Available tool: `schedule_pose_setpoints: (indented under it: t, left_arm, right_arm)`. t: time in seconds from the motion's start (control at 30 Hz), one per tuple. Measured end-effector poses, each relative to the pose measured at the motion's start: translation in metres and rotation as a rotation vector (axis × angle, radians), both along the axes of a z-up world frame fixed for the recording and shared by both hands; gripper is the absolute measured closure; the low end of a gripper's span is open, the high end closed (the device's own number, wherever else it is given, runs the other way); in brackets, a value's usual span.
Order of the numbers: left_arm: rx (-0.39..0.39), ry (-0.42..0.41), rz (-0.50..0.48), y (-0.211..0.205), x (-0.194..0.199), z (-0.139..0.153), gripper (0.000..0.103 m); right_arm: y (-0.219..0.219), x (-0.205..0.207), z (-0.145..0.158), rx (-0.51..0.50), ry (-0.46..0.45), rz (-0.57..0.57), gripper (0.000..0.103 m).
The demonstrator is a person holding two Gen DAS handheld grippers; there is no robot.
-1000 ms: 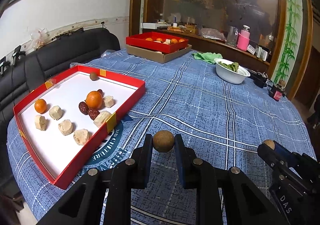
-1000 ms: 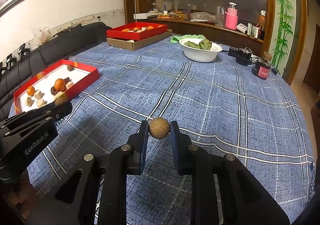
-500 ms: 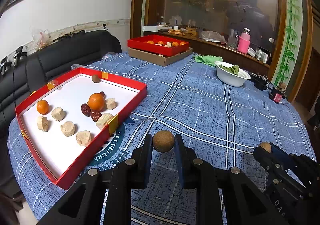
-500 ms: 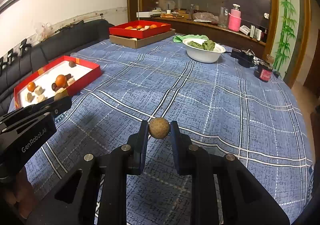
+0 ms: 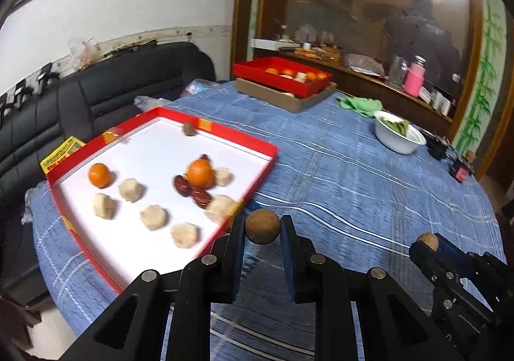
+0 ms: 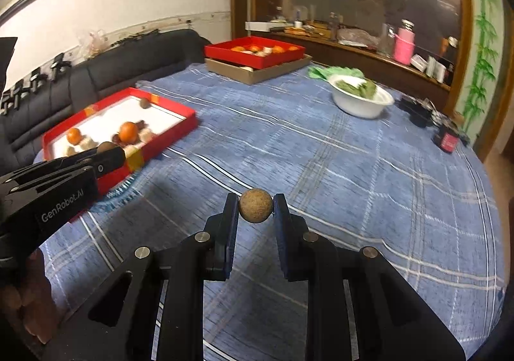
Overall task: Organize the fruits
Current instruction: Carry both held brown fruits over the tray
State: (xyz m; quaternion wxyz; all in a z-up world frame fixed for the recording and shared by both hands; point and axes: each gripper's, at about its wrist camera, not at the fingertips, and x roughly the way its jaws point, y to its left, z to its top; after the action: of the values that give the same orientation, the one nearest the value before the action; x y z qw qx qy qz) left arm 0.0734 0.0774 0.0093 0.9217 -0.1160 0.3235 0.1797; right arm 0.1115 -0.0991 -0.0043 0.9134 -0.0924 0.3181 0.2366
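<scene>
My left gripper (image 5: 262, 227) is shut on a brown round fruit (image 5: 262, 226), held just off the near right corner of the red tray (image 5: 234, 137). The tray's white floor holds two oranges (image 5: 199, 173), dark dates (image 5: 192, 190), several pale chunks (image 5: 153, 217) and one brown round fruit (image 5: 188, 129) at its far edge. My right gripper (image 6: 256, 205) is shut on a second brown round fruit (image 6: 256, 205) above the blue checked cloth, right of the tray (image 6: 180, 123). Each gripper shows at the side of the other's view, the right gripper (image 5: 429, 242) and the left gripper (image 6: 107, 149).
A second red tray of fruit on a cardboard box (image 5: 286, 91) stands at the table's far side. A white bowl of greens (image 6: 359, 97) and a green cloth (image 5: 359, 104) lie far right. A black sofa (image 5: 96, 88) runs along the left. A small red-labelled jar (image 6: 448, 139) sits at the right edge.
Both grippers have moved left toward the near red tray, each still holding its brown fruit. The tray now lies closer and larger in both views.
</scene>
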Motion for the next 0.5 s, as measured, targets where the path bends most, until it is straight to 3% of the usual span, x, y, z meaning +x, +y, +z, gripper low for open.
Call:
schedule_pose_setpoints:
  t: [0.5]
  left_arm:
    - [-0.018,0.041,0.135,0.084,-0.004,-0.002,0.082]
  right_arm:
    - [0.094,0.001,0.024,0.003,-0.023,0.191,0.082]
